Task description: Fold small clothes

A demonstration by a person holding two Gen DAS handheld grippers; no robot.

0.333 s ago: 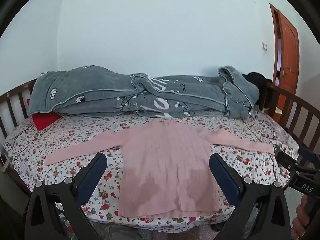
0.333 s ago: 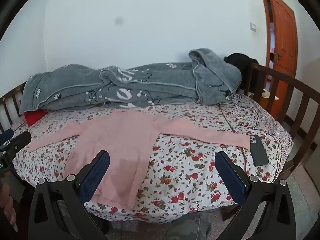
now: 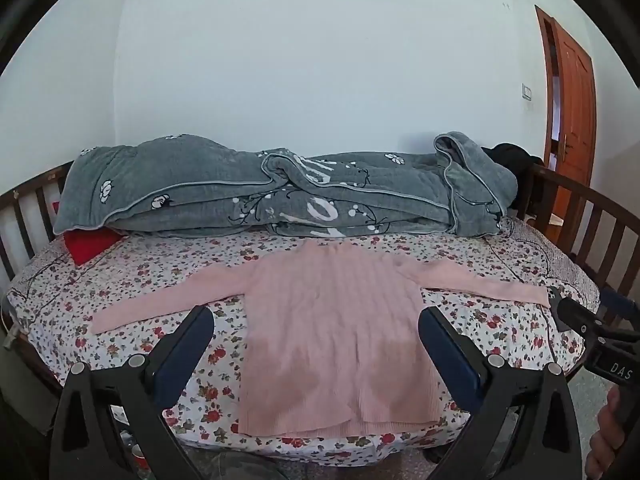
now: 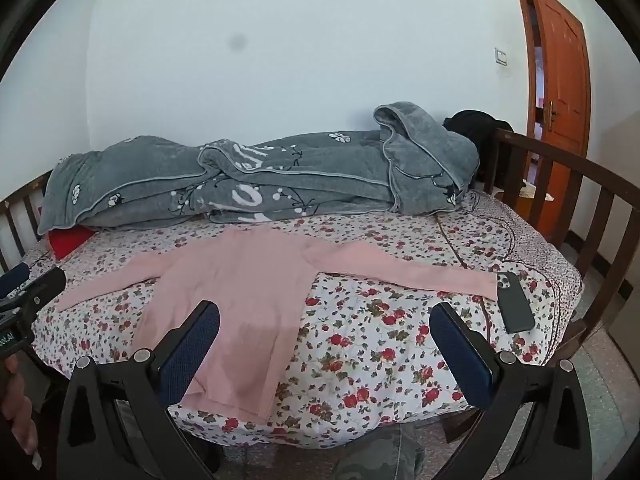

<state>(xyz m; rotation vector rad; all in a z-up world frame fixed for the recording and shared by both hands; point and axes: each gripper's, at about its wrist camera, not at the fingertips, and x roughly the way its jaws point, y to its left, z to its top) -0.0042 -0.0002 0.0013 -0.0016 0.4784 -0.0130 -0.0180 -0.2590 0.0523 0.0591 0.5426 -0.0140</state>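
Left tongs (image 3: 316,344) fill the bottom of the left wrist view, jaws spread wide with nothing between the blue pads (image 3: 188,354), hovering short of the bed's near edge. Right tongs (image 4: 324,340) sit low in the right wrist view, jaws just as wide apart and empty. At the lower right edge of the left wrist view a hand (image 3: 608,436) grips the handle of the other tool.

Just beyond the pads, the pink sweater (image 3: 340,344) lies flat on the bed (image 3: 132,280), centre of the left wrist frame, hem toward the near edge, collar toward the far side. Both sleeves are stretched straight out, one reaching the left of the frame, the other running right. In the right wrist view the sweater sits left of centre, and its right cuff ends just beside a dark phone (image 4: 514,306) lying face down at the right of the frame; whether they touch I cannot tell.

Past the collar, a grey blanket (image 3: 280,196) with white flowers is bunched along the wall side. A red cushion (image 3: 90,244) peeks from under its left end. Dark wooden rails (image 4: 580,200) curve round the right side, and an orange-brown door (image 4: 560,80) stands at the upper right
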